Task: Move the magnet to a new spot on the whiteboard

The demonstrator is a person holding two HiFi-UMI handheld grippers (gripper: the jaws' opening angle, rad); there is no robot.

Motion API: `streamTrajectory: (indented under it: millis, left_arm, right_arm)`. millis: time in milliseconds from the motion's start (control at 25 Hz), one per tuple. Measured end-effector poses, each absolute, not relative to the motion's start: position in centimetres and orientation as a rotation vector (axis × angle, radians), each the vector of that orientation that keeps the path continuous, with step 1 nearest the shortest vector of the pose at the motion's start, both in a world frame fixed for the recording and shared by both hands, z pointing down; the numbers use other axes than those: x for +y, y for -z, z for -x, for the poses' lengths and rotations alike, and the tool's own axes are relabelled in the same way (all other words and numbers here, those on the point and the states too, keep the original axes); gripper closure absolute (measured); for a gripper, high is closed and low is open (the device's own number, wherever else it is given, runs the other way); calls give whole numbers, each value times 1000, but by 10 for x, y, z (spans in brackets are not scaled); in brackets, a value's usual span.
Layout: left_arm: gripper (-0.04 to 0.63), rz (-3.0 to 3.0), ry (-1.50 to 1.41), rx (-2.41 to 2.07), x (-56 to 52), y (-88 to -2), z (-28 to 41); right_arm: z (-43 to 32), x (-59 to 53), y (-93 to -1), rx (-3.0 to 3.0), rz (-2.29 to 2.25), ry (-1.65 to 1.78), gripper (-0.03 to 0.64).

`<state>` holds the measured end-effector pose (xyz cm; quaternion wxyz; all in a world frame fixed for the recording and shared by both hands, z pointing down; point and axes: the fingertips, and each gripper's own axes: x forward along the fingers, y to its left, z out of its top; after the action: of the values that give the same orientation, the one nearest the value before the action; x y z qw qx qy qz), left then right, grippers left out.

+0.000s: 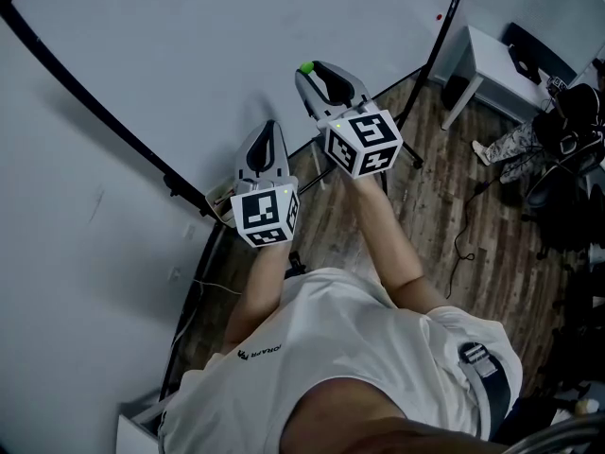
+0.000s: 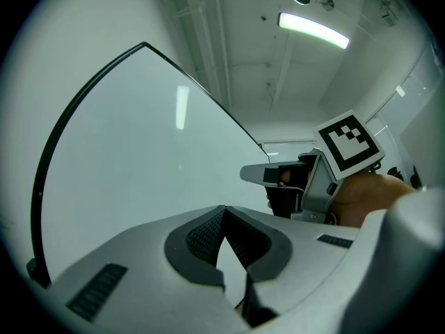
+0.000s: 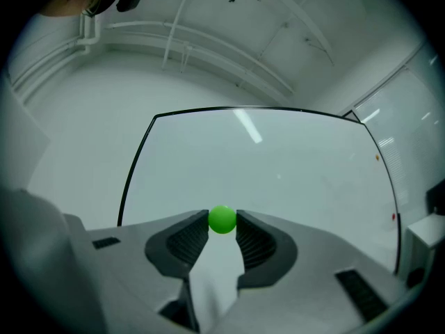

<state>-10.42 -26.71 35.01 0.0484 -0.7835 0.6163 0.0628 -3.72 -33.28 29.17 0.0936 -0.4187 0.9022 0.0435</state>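
A big whiteboard [image 1: 236,55] with a black edge leans in front. A person [image 1: 359,348] in a white shirt holds both arms out to it. The left gripper [image 2: 224,209] has its jaws closed tip to tip, with nothing in them. The right gripper [image 3: 222,221] is further up, and its jaws pinch a little green magnet [image 3: 222,218] at their tips. The magnet is close to the board's lower part. Whether it touches the board cannot be told.
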Motion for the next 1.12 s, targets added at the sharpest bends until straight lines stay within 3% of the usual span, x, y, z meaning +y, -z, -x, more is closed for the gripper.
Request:
streamTrajectory:
  millis: [1120]
  left_arm:
    - [594, 2382, -193, 1884, -261, -348, 103]
  right_arm:
    - [38, -362, -272, 2677, 1257, -146, 486]
